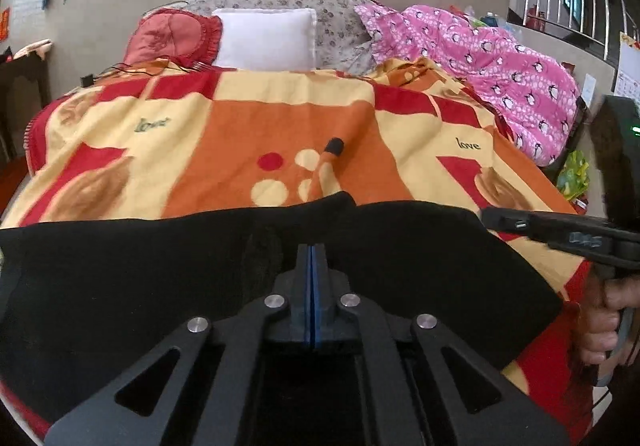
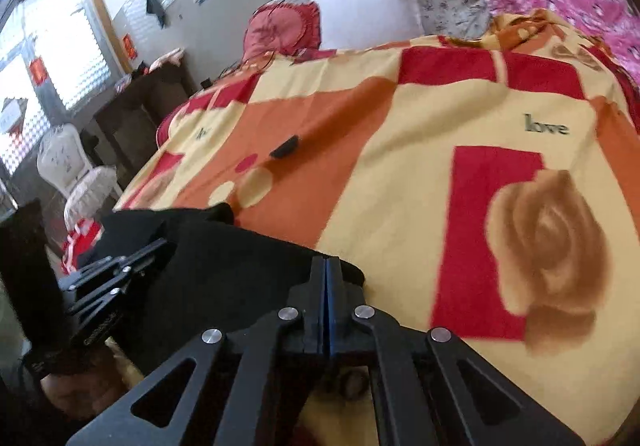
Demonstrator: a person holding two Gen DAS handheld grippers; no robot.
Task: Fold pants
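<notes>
Black pants (image 1: pixel 160 278) lie spread across the near end of a bed on a red, orange and yellow blanket (image 1: pixel 248 126). In the left wrist view my left gripper (image 1: pixel 313 248) is down in the cloth, its blue pads pressed together and a fold bunched beside them. My right gripper (image 1: pixel 486 217) comes in from the right, held by a hand (image 1: pixel 604 322), and meets the pants' right corner. Seen from the right wrist, the right gripper (image 2: pixel 326 262) is shut on the edge of the pants (image 2: pixel 224 270), which curls round its fingers. The left gripper (image 2: pixel 158 246) grips the cloth further left.
A small black-tipped object (image 1: pixel 334 146) lies mid-blanket beyond the pants. A white pillow (image 1: pixel 266 38), a red pillow (image 1: pixel 172 34) and a pink quilt (image 1: pixel 500 62) sit at the head and right side. A white chair (image 2: pixel 68 162) and a dark cabinet (image 2: pixel 140 106) stand left of the bed.
</notes>
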